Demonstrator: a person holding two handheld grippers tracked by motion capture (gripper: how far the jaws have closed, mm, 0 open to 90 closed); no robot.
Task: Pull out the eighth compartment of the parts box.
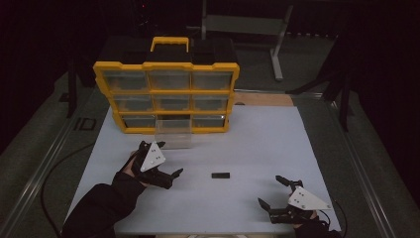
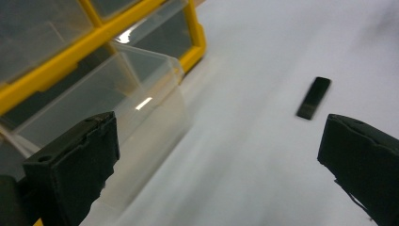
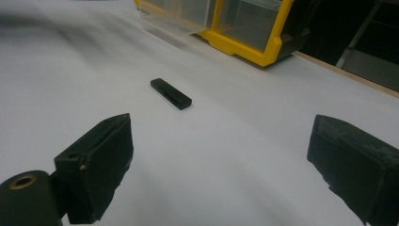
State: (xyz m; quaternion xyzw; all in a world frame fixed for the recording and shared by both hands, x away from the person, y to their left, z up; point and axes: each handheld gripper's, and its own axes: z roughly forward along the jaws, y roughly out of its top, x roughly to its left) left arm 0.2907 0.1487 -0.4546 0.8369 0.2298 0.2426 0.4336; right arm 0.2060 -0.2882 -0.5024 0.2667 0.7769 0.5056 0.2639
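black in its glove and sleeve, the person's left hand holds the left gripper just left of the small black bar, its jaws spread wide with nothing between them. in the left gripper view the clear drawer stands out from the yellow organiser beyond the left jaw, while the bar lies ahead near the right jaw, apart from both. seen from the high view, the organiser stands behind the bar at the far edge of the white board, and the pulled-out drawer from its bottom row rests on the board behind and to the left of the bar. the bar lies flat on the board between the two grippers, touched by neither. right of the bar and nearer the person, the right gripper is also spread wide and holds nothing; in the right gripper view the bar lies ahead of its jaws, nearer the left one.
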